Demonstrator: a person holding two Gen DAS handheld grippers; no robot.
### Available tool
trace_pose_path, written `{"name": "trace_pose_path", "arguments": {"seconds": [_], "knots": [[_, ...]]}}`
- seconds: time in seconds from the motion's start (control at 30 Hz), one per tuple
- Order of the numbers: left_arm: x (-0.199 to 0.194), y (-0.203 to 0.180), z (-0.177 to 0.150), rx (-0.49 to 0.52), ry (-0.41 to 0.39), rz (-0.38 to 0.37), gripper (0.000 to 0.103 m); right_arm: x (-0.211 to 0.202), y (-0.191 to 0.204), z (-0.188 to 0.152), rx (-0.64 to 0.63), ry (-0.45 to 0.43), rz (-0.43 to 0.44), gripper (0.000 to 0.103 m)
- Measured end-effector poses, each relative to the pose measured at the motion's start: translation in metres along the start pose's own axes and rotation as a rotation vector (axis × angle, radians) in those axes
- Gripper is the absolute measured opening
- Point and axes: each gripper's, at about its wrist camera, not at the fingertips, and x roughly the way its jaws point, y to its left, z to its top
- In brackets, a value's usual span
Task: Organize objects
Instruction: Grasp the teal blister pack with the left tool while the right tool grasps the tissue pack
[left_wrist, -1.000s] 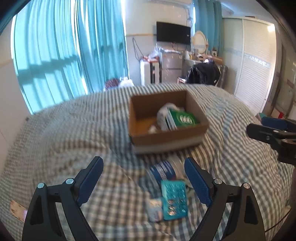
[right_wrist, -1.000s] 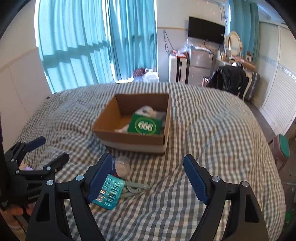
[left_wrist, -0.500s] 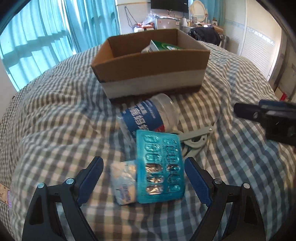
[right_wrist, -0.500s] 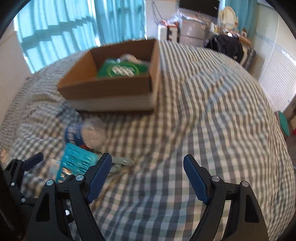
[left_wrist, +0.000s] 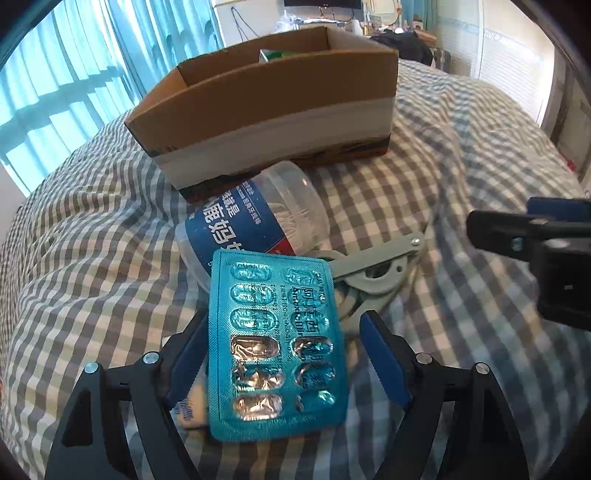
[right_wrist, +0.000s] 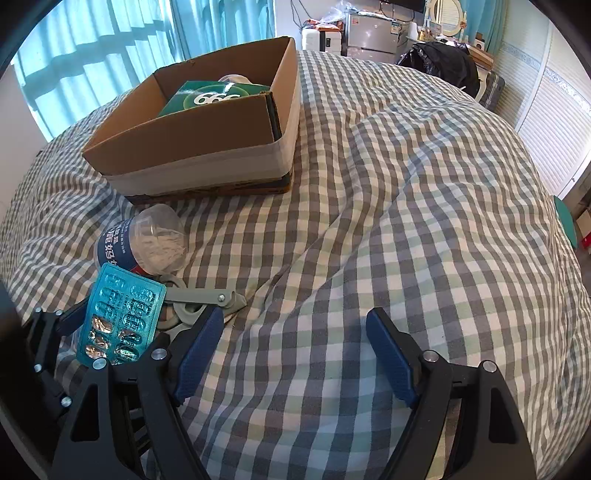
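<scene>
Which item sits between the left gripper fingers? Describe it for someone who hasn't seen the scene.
On the checked bedspread, in front of the cardboard box, small items lie in a cluster. It's the teal blister pack, flat and foil-backed, lying over the clear blue-labelled bottle and grey scissors.

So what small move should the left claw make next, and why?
Probably finish closing on the blister pack. The left claw is closing with the pack between its pads, not yet pressed. The box stands just beyond; the right claw is open over bare bedding.
</scene>
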Motion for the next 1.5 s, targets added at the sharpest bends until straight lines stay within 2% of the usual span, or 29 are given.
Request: {"name": "trace_pose_path", "arguments": {"seconds": [0.03, 0.1, 0.27, 0.4, 0.6, 0.8, 1.07, 1.27, 1.5], "knots": [[0.002, -0.001, -0.001, 0.008, -0.001, 0.012, 0.08, 0.0, 0.0, 0.0, 0.0, 0.001, 0.0, 0.08], [0.002, -0.003, -0.002, 0.023, -0.008, 0.034, 0.064, -0.001, 0.0, 0.0, -0.001, -0.001, 0.001, 0.08], [-0.003, 0.001, -0.002, 0.014, -0.004, -0.013, 0.064, -0.003, 0.001, -0.002, 0.002, -0.003, 0.011, 0.08], [-0.021, 0.007, 0.0, -0.004, -0.016, -0.062, 0.064, -0.011, 0.0, -0.004, 0.011, -0.02, 0.04, 0.08], [-0.068, 0.045, 0.008, -0.085, -0.096, -0.091, 0.063, -0.028, 0.01, -0.007, -0.003, -0.037, 0.069, 0.08], [-0.096, 0.099, 0.008, -0.176, -0.145, -0.021, 0.064, -0.037, 0.045, -0.01, -0.069, -0.033, 0.139, 0.08], [-0.092, 0.133, -0.006, -0.23, -0.131, 0.001, 0.064, -0.018, 0.105, -0.018, -0.126, 0.052, 0.257, 0.08], [-0.087, 0.146, -0.016, -0.248, -0.115, 0.007, 0.064, 0.002, 0.138, -0.023, -0.144, 0.12, 0.293, 0.08], [-0.085, 0.153, -0.019, -0.267, -0.113, -0.041, 0.064, 0.026, 0.157, -0.021, -0.142, 0.168, 0.299, 0.08]]}}
